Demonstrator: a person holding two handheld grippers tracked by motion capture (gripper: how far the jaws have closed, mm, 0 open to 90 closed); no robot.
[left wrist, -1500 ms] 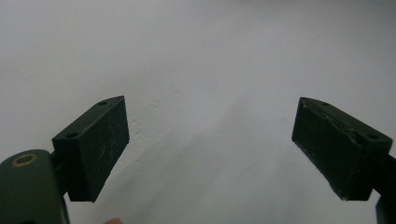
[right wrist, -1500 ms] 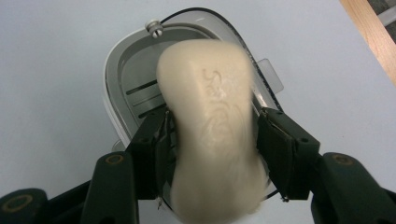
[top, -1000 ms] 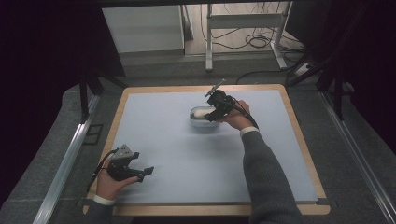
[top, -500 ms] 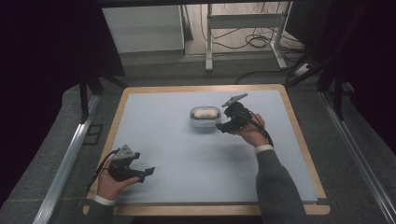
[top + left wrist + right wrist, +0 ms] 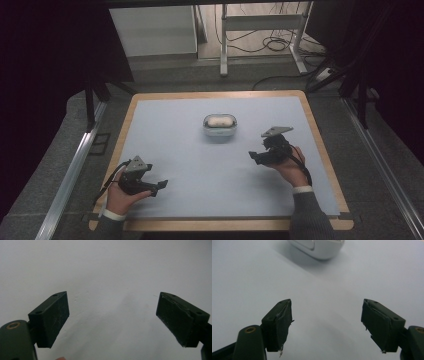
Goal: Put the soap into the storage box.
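Right tongs [image 5: 253, 156] withdrew, opening empty, from unlabelled white case [image 5: 219, 126].

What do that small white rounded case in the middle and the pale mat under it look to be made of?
Small white rounded case: likely hard plastic with a glossy finish; its curved shell catches highlights in the right gripper view. Pale blue-grey mat: smooth and matte, with no glare; whether vinyl, rubber or card, I cannot tell.
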